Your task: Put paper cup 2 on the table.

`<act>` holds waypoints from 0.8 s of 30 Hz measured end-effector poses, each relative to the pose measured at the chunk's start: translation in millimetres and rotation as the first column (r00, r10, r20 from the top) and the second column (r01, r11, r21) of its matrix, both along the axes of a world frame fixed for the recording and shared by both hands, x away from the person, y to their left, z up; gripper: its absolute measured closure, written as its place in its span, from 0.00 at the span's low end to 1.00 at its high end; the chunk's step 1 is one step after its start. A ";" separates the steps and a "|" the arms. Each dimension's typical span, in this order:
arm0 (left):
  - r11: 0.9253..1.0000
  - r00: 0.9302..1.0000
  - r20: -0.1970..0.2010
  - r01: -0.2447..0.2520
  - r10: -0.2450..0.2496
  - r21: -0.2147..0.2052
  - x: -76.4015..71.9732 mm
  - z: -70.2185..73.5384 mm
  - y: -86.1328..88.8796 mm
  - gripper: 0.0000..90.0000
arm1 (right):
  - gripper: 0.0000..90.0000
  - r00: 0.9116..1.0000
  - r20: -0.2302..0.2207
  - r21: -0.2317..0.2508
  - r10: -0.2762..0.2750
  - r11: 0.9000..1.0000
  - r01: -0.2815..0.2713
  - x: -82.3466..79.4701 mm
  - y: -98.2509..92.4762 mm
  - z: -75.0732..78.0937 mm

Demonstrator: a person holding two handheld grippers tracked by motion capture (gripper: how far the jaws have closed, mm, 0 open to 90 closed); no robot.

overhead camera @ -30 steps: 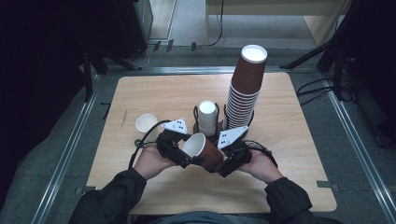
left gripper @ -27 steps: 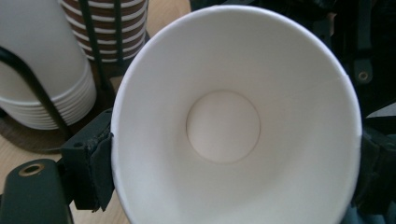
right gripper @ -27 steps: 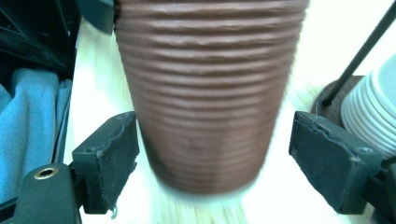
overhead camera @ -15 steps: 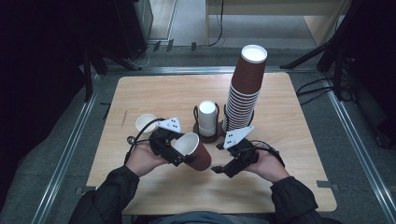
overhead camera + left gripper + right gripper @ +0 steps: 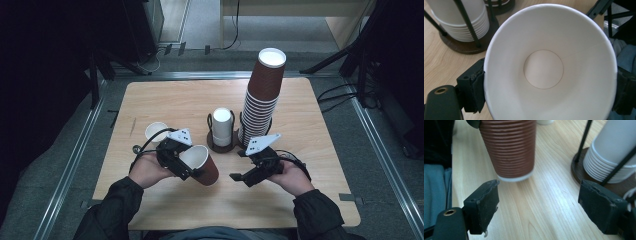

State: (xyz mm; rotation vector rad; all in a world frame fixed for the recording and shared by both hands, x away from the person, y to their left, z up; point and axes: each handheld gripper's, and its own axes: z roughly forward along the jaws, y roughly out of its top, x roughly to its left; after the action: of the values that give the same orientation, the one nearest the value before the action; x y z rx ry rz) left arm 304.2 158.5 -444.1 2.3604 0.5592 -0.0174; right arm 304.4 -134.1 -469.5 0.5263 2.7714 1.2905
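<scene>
A brown ribbed paper cup with a white inside is tipped on its side over the near middle of the table. My left gripper is shut on it, a pad pressing on each side of the rim. The cup's brown wall and base point toward my right gripper. That gripper is open and apart from the cup, with bare wood between its pads.
A tall stack of brown cups stands in a wire holder right of centre. A short stack of white cups sits in a round dark holder beside it. One white cup stands at the left.
The right gripper, which was at the cup's base a second ago, has drawn away to the right. The left gripper has carried the cup a little to the left.
</scene>
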 end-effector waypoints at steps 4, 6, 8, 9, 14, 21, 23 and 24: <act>1.000 1.000 0.018 -0.013 0.013 0.028 -1.0 0.6 5.2 0.11 | 0.19 0.999 0.015 -0.012 -0.028 1.000 0.028 3.1 -6.3 0.2; 0.999 1.000 0.013 -0.017 0.017 0.034 -0.6 -0.1 8.8 0.11 | 0.19 0.999 0.022 -0.015 -0.046 0.999 0.046 4.4 -9.3 0.8; 0.999 1.000 0.011 -0.028 0.028 0.044 -0.8 -0.8 12.7 0.11 | 0.19 0.998 0.029 -0.013 -0.061 0.998 0.061 5.8 -13.0 1.5; 0.998 0.999 0.012 -0.036 0.036 0.048 -1.1 -1.1 14.7 0.11 | 0.19 0.997 0.026 -0.014 -0.068 0.998 0.069 6.2 -14.6 1.8; 0.997 0.998 0.003 -0.064 0.064 0.054 -2.7 -0.5 24.9 0.11 | 0.19 0.997 0.024 -0.020 -0.077 0.997 0.077 9.3 -19.5 1.6; 0.994 0.996 -0.007 -0.085 0.086 0.070 -6.0 -0.1 38.5 0.11 | 0.20 0.995 0.036 -0.036 -0.092 0.995 0.093 15.1 -21.1 1.6; 0.992 0.996 0.008 -0.093 0.092 0.080 -6.9 1.1 43.2 0.11 | 0.20 0.995 0.034 -0.036 -0.093 0.995 0.094 16.3 -21.5 1.7; 0.992 0.995 0.007 -0.097 0.097 0.082 -6.7 2.4 46.6 0.11 | 0.20 0.995 0.033 -0.036 -0.096 0.995 0.097 16.9 -21.8 2.0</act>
State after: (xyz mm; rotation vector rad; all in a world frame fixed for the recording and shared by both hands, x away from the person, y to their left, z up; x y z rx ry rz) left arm 297.5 205.1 -441.7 2.4099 0.6851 0.0540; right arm 321.3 -155.9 -467.5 0.6235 2.7028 1.2139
